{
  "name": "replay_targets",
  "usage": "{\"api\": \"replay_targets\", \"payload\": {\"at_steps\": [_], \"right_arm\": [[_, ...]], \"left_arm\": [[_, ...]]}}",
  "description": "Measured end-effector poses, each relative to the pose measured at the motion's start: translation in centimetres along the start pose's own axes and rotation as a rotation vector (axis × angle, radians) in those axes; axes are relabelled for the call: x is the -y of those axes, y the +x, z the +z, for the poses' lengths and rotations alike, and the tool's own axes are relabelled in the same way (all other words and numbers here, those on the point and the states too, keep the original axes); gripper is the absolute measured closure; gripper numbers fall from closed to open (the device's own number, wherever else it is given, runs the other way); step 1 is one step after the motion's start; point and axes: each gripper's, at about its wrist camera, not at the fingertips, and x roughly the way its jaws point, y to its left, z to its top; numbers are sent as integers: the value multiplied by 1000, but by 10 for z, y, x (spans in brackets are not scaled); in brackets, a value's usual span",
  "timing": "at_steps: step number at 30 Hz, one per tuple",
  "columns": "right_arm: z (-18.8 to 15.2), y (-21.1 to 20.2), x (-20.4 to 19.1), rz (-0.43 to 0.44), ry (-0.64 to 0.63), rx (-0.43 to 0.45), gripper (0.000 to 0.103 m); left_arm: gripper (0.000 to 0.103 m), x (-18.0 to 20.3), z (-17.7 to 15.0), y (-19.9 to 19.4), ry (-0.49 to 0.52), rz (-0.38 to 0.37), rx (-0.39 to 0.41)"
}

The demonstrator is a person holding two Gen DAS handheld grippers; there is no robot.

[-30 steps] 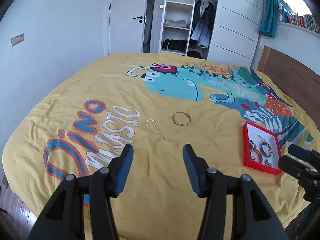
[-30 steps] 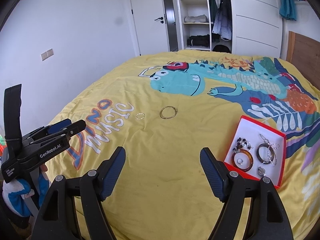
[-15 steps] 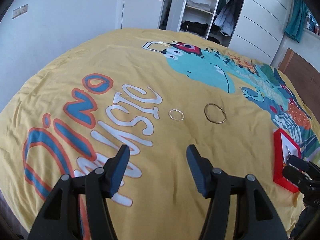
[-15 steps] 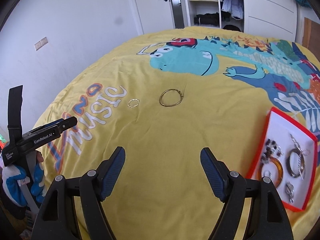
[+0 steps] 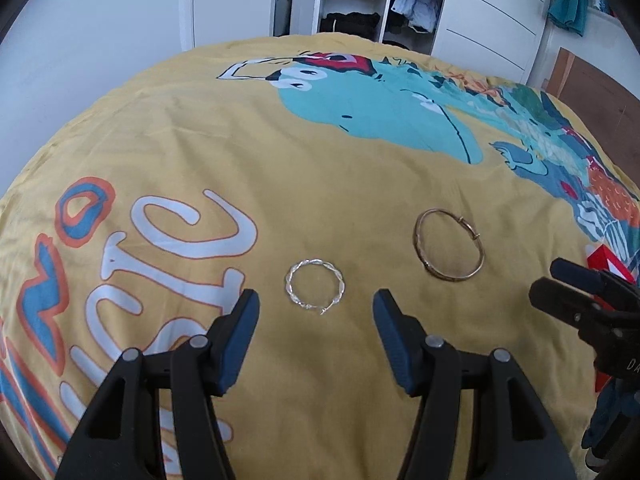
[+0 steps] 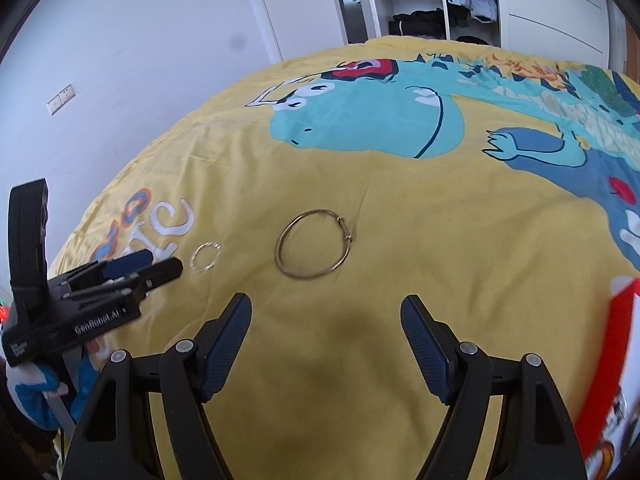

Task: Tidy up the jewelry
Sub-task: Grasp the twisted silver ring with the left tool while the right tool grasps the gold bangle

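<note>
With both grippers, left (image 5: 315,307) and right (image 6: 326,311), spread and empty, the twisted ring (image 5: 315,288), flat on the quilt (image 5: 224,152) between the left fingertips, is best pinched across its wire, the bangle (image 6: 314,244) lying just ahead of the right.

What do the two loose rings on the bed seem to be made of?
The small twisted ring looks like silver-coloured metal: pale, shiny, rope-like strands. The larger bangle looks like gold or brass-toned metal: smooth, darker yellow, with a small clasp. The exact metals cannot be told.
</note>
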Motion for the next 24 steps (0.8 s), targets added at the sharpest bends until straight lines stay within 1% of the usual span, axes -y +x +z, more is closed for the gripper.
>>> {"api": "replay_targets", "payload": {"at_steps": [2, 5, 9, 10, 15, 18, 21, 24], "right_arm": [[5, 14, 4, 5, 1, 0, 27], [11, 32, 9, 11, 9, -2, 33], [15, 51, 15, 20, 22, -8, 45], [16, 55, 16, 23, 24, -10, 46], [18, 71, 18, 34, 22, -20, 58], [21, 82, 18, 32, 12, -29, 61], [24, 92, 15, 25, -15, -41, 61], [27, 100, 10, 6, -60, -49, 61]], "left_arm": [[46, 2, 0, 13, 12, 9, -10], [46, 3, -1, 27, 22, 23, -20], [46, 2, 0, 37, 24, 28, -24], [46, 2, 0, 38, 25, 28, -24], [46, -4, 0, 47, 3, 15, -42], [46, -2, 1, 52, 5, 12, -52], [47, -3, 1, 55, -2, 4, -50], [47, 1, 0, 57, 13, 21, -45]]}}
